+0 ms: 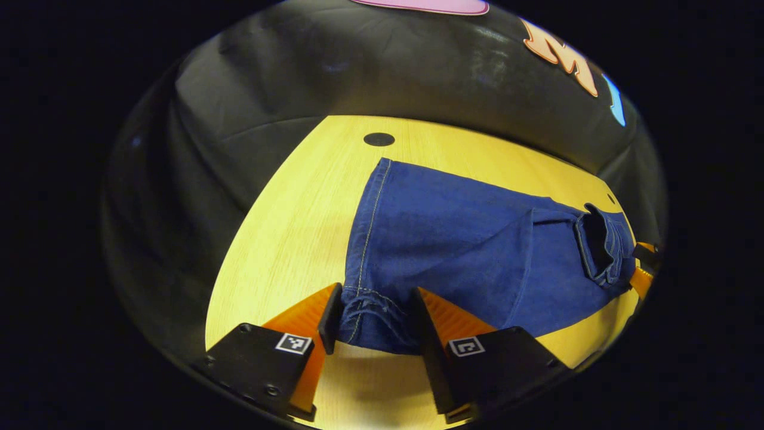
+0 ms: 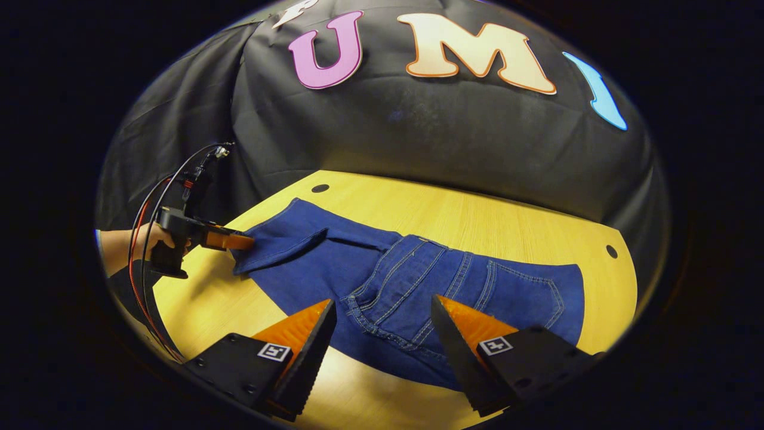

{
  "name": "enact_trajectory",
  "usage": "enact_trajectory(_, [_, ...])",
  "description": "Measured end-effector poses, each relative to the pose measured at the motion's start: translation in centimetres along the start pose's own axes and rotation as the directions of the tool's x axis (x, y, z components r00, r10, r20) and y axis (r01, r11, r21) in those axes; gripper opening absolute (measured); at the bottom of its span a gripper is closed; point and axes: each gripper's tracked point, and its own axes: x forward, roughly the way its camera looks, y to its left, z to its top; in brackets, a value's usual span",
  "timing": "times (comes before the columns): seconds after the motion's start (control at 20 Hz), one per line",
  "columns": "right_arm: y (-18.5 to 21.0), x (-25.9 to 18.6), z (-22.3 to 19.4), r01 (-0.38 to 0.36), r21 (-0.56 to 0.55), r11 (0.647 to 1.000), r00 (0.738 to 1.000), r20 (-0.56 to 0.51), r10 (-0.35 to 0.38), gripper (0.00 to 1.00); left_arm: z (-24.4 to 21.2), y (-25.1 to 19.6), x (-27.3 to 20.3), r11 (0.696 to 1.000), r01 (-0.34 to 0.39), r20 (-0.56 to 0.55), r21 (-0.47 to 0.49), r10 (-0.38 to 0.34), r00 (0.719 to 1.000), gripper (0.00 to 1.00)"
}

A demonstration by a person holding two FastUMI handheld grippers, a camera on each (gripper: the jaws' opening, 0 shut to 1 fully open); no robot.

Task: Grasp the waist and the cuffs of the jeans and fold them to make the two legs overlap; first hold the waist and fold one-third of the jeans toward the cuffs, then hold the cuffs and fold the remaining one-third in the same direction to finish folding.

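Warm overhead light, table [image 2: 477, 221] bright; soft shadows; fisheye bending edges; rim dim.

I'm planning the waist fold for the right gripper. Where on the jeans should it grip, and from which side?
Grip the waistband at its near edge, coming in low from the table's front. In the right gripper view the thick stitched band lies flat between the open fingers of the right gripper, so one finger can likely slide under it. The left gripper straddles the cuff.
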Motion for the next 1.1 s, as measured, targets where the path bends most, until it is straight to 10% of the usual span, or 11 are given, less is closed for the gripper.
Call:
enact_trajectory(0.2, [-1.0,-1.2,0.4,0.026,-0.029,0.999,1.000,0.016,-0.025,0.95,0.3,-1.3,0.2,0.999,-0.009,0.023,-0.044,0.010,1.000,0.19])
enact_trajectory(0.35, [-1.6,-3.0,1.4,0.034,-0.017,0.999,0.998,0.059,-0.033,0.95,1.0,-1.3,-0.5,0.996,-0.053,0.025,-0.070,0.055,0.998,0.01])
enact_trajectory(1.1, [-7.8,-14.6,-0.2,0.096,-0.007,0.995,0.979,0.181,-0.093,0.98,14.5,-23.3,-12.7,0.957,0.288,0.292,0.021,-0.281,0.914,0.00])
